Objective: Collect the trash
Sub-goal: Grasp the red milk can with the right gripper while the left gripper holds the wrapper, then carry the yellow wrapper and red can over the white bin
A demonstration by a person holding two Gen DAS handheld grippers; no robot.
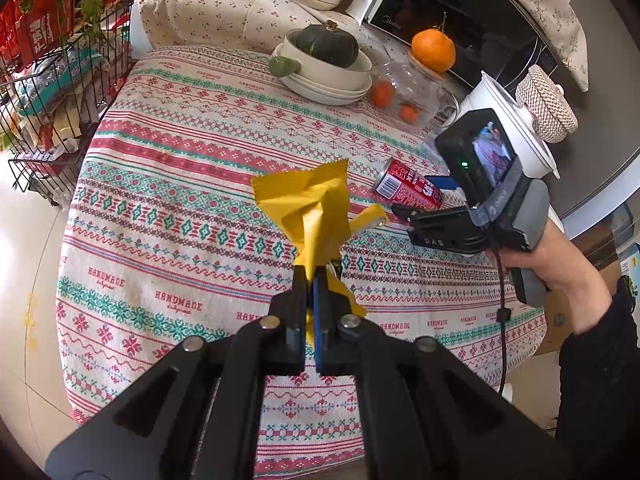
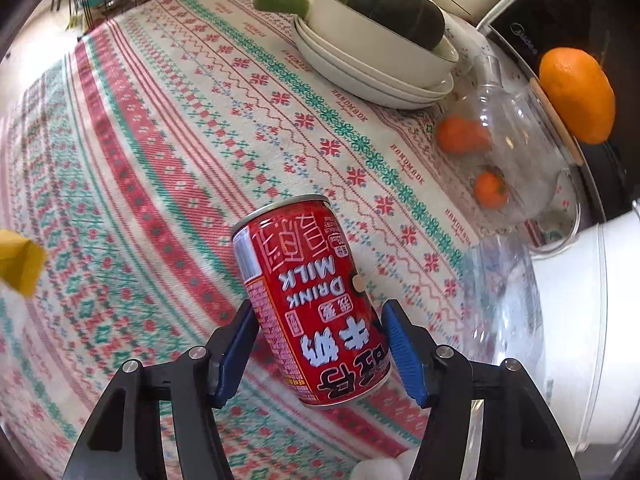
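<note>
nearest in the left wrist view, the left gripper (image 1: 307,280) is clamped tight on a crumpled yellow wrapper (image 1: 308,208), held up over the patterned tablecloth (image 1: 160,200); that piece of trash looks secured and only needs to be kept pinched.

the step in hand belongs to the right gripper (image 2: 316,344). its blue pads (image 2: 404,356) stand at a middling width on either side of a red milk-drink can (image 2: 308,300) lying tilted on the cloth toward the right side of the table. the left pad seems to meet the can's side, while a slim gap shows at the right pad, so the hold does not look firm yet.

to do it well, the tongs should probably close squarely across the can's round body near its middle, since a smooth cylinder may roll or squirt out if pinched off-centre, then lift straight up.

farther right, a clear glass jar (image 2: 516,160) with small oranges (image 2: 490,189) and a white pot (image 2: 592,320) sit close, so swinging wide seems risky. farther back stand stacked white bowls (image 2: 380,64) holding a dark squash (image 2: 396,8).
</note>
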